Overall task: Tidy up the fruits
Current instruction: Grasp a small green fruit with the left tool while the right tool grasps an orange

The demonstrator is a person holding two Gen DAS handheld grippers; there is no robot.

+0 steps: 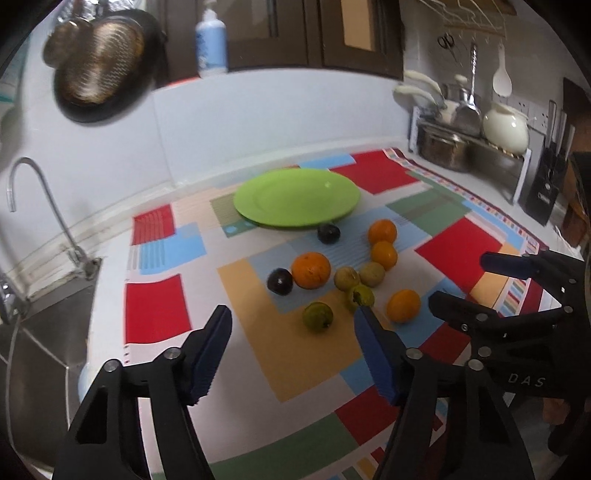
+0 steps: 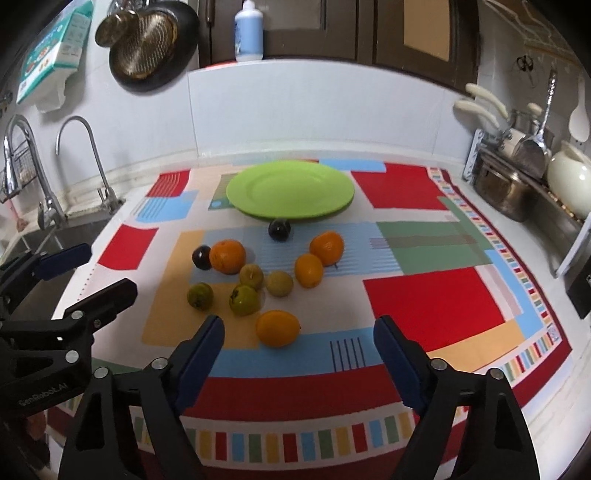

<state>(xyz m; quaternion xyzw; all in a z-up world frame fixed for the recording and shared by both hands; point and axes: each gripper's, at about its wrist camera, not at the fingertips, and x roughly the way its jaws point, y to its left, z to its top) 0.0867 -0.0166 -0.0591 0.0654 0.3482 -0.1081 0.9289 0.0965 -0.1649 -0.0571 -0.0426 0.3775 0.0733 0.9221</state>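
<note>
A green plate [image 1: 295, 195] [image 2: 290, 190] sits empty at the back of a colourful patchwork cloth [image 1: 240, 295] [image 2: 424, 302]. In front of it lie several oranges [image 1: 311, 269] [image 2: 277, 328], several green fruits [image 1: 317, 315] [image 2: 243, 300] and two dark plums [image 1: 280, 281] [image 2: 279, 229]. My left gripper [image 1: 293, 319] is open and empty above the cloth, short of the fruits. My right gripper [image 2: 299, 330] is open and empty, just short of the nearest orange. Each gripper shows in the other's view, the right one [image 1: 469, 280] and the left one [image 2: 107, 267].
A sink with taps [image 1: 40, 206] [image 2: 85, 162] is on the left. A dish rack with pots and a kettle [image 1: 476, 136] [image 2: 532, 173] stands at the right. A pan [image 1: 99, 66] [image 2: 151, 40] hangs on the wall and a bottle [image 1: 210, 40] [image 2: 249, 31] stands behind.
</note>
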